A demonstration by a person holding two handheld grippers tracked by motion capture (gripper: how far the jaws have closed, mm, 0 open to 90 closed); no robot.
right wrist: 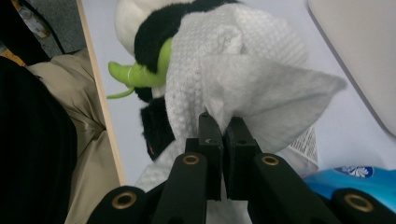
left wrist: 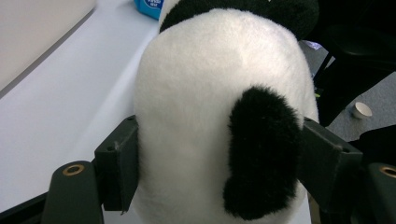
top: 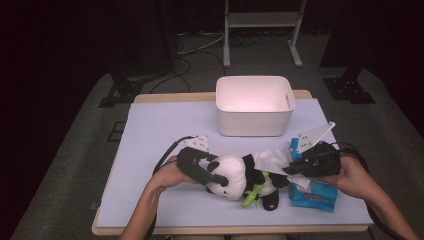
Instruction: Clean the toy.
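Left gripper (left wrist: 217, 154) around plush panda (left wrist: 219, 93), right gripper (right wrist: 223, 122) on dimpled wipe (right wrist: 243, 74)

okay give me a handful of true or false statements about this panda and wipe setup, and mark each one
1. The left gripper grips the panda's head between its jaws. True.
2. The right gripper is wide open and holds nothing. False: its jaws are shut on a white wipe.
3. The wipe lies against the panda's body. True, as the right gripper view shows.
4. The panda sits inside the white bin. False: it lies on the table, in front of the bin.
5. The blue wipe pack lies by the left hand. False: it lies under the right gripper, near the panda's feet.
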